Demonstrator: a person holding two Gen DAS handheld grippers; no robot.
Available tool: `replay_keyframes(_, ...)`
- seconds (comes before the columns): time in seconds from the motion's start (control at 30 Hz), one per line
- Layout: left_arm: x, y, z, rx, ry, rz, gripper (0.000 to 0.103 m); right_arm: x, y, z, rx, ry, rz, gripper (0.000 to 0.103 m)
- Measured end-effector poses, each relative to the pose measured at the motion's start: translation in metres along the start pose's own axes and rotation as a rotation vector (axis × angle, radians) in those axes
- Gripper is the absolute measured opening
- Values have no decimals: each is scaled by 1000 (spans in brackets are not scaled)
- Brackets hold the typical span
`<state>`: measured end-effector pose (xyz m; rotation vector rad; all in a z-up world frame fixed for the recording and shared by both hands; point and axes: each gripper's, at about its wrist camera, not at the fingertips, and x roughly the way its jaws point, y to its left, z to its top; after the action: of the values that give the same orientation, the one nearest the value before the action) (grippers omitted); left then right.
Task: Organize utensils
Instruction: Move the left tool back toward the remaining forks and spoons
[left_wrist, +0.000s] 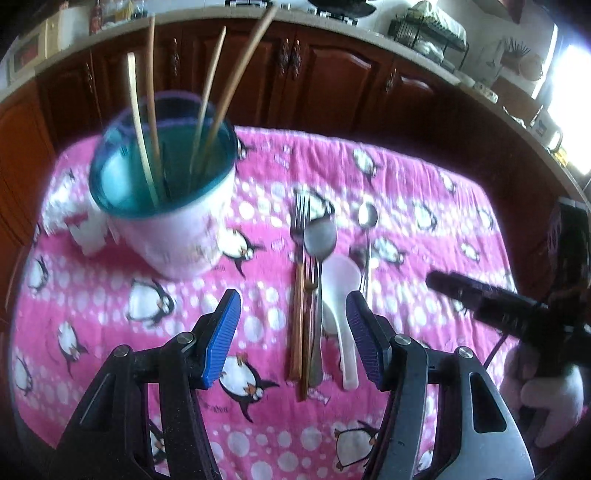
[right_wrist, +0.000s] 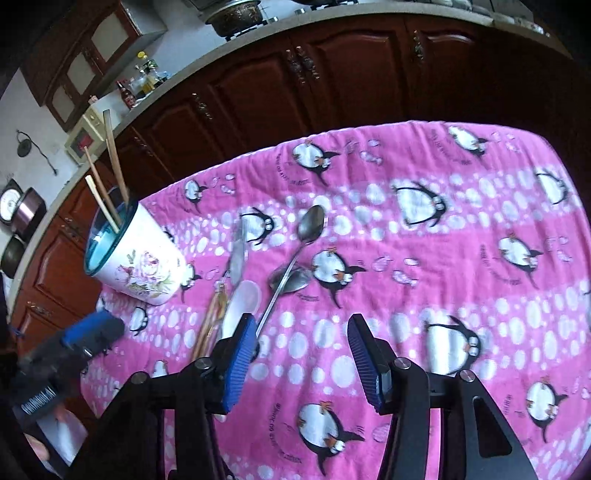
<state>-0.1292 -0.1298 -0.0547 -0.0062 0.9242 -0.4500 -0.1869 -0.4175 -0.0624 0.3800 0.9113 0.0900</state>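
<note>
Both the left claw (left_wrist: 293, 328) and the right claw (right_wrist: 303, 360) are spread wide with nothing in them, with the shiny metal forks and spoons (left_wrist: 312, 280) lying just ahead of the left claw on the pink penguin cloth (left_wrist: 424, 258).

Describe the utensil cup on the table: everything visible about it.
The cup is a white container with a teal rim and teal inside, and it looks like plastic. A pink flower print shows on its side in the right wrist view. It stands upright on the pink penguin cloth, left of the loose cutlery. Several wooden chopsticks stand in it. Neither gripper touches it.
</note>
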Motion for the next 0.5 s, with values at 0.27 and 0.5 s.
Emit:
replay_keyframes(0.27, 15, 4, -3, -15, 40, 1, 59, 40, 12, 29, -12, 46, 131, 38)
replay_keyframes(0.5, 30, 11, 0, -37, 75, 12, 59, 97, 25, 54, -17, 98, 205, 32)
